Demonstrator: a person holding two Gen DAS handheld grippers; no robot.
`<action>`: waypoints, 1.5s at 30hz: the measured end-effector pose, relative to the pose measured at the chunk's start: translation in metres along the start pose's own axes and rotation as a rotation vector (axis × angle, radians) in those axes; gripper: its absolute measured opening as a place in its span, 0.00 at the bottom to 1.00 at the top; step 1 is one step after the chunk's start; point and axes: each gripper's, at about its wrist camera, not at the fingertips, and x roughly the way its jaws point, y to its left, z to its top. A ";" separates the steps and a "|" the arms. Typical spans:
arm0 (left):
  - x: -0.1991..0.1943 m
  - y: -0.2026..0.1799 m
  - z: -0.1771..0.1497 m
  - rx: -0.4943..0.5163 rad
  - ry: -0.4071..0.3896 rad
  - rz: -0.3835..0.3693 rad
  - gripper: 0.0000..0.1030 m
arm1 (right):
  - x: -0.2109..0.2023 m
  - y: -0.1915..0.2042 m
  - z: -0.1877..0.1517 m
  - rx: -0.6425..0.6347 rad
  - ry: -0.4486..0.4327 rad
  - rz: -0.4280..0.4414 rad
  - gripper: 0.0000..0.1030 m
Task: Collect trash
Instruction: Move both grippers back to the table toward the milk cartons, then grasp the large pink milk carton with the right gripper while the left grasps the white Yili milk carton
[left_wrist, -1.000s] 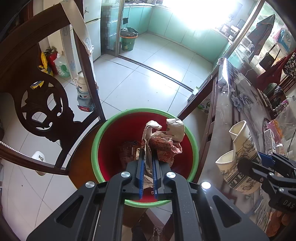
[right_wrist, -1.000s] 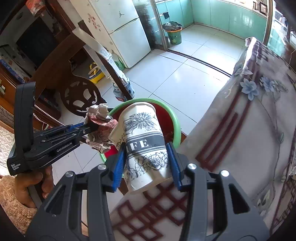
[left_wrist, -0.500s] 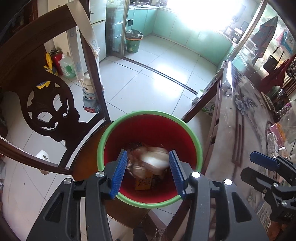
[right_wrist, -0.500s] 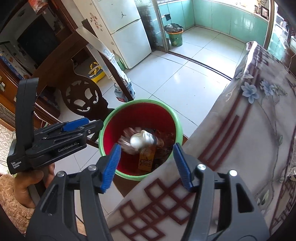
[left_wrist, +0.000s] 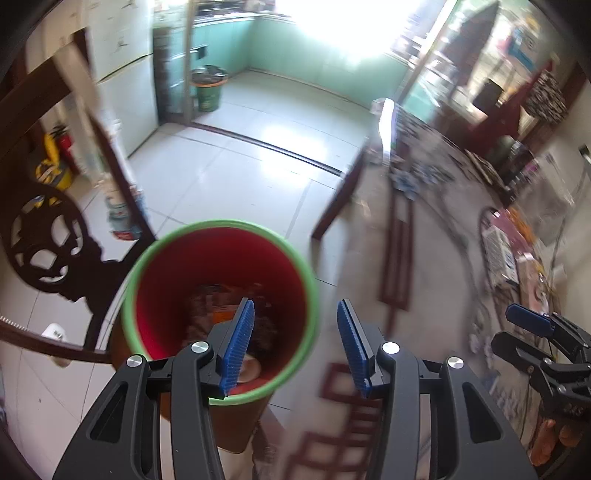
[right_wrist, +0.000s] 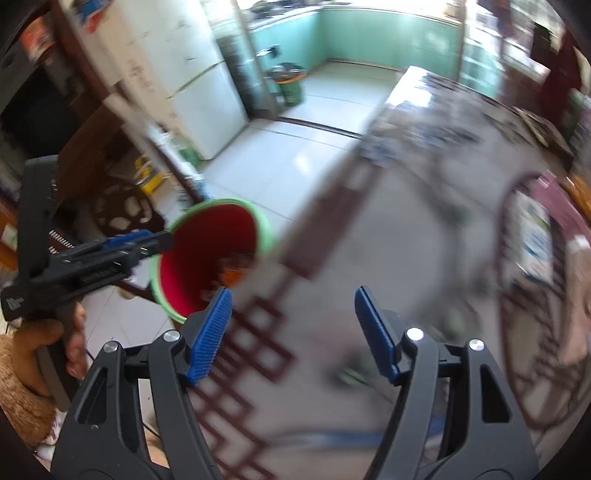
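A red bin with a green rim (left_wrist: 221, 236) stands on the floor beside the table; it also shows in the right wrist view (right_wrist: 207, 243). Wrappers and a paper cup (left_wrist: 221, 314) lie inside it. My left gripper (left_wrist: 295, 343) is open and empty, above the bin's right rim and the table edge. My right gripper (right_wrist: 295, 332) is open and empty over the patterned tablecloth (right_wrist: 406, 229). The right gripper also shows at the right of the left wrist view (left_wrist: 532, 332), and the left gripper shows at the left of the right wrist view (right_wrist: 110, 251).
A dark carved wooden chair (left_wrist: 48, 229) stands left of the bin. The table (left_wrist: 436, 236) carries packets and clutter at its far right (left_wrist: 509, 251). A green kitchen bin (left_wrist: 208, 88) and a white fridge (right_wrist: 192, 81) stand further back on the tiled floor.
Both grippers opened and dropped the crumpled wrapper and the paper cup into the red bin. Both have since swung right, toward the table; the views are motion-blurred.
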 end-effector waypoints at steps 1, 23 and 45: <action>0.001 -0.009 0.000 0.014 0.003 -0.010 0.43 | -0.004 -0.011 -0.005 0.019 -0.001 -0.016 0.65; 0.012 -0.206 -0.067 0.131 0.047 -0.027 0.43 | -0.080 -0.326 -0.046 0.276 -0.050 -0.225 0.60; 0.044 -0.343 -0.029 0.208 -0.005 -0.009 0.43 | -0.025 -0.342 -0.056 0.212 0.055 -0.011 0.43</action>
